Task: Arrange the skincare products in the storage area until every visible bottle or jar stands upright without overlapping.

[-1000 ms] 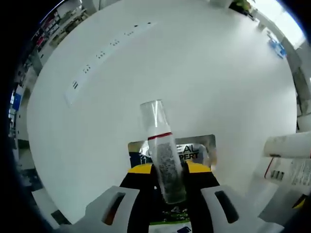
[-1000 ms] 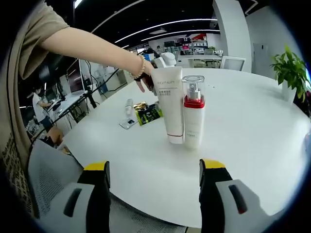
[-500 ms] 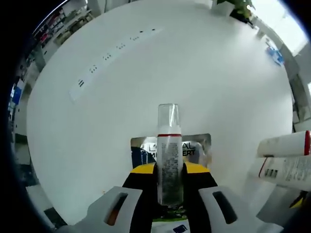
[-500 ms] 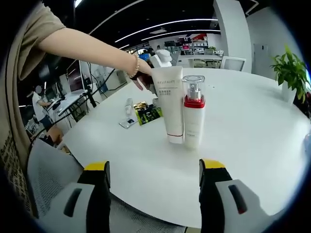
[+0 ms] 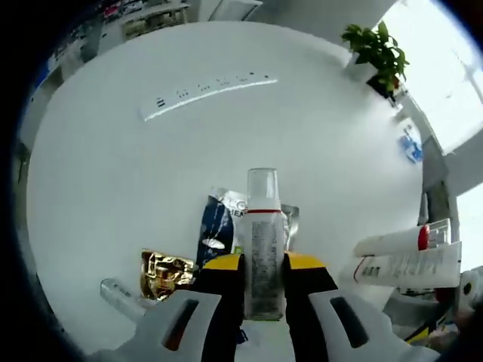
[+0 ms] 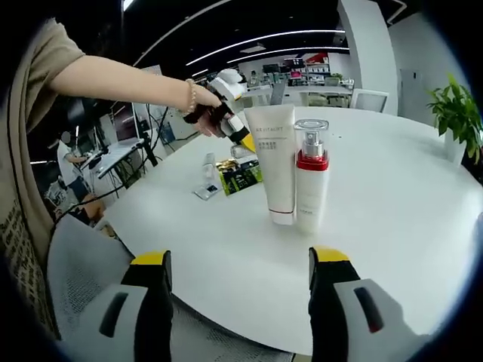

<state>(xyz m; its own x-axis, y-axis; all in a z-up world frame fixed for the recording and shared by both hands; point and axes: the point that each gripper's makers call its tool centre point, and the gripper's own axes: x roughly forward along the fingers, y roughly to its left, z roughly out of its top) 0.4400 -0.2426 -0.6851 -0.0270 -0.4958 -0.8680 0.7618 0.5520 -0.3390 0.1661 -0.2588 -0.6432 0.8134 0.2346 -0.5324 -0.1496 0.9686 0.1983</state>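
Two up, one in the air, some still flat

A white tube and a pump bottle are already stood side by side mid-desk. A small spray bottle is clamped in the left tool above the sachets; another small bottle is left lying flat. The right tool is held spread and empty near the desk's edge.

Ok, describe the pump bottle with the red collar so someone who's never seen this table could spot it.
On the round white table, two white containers stand upright side by side near the middle. The pump bottle is on the right of the taller white tube, right beside it. It alone has a clear cap over a spray pump and a red band at the neck.
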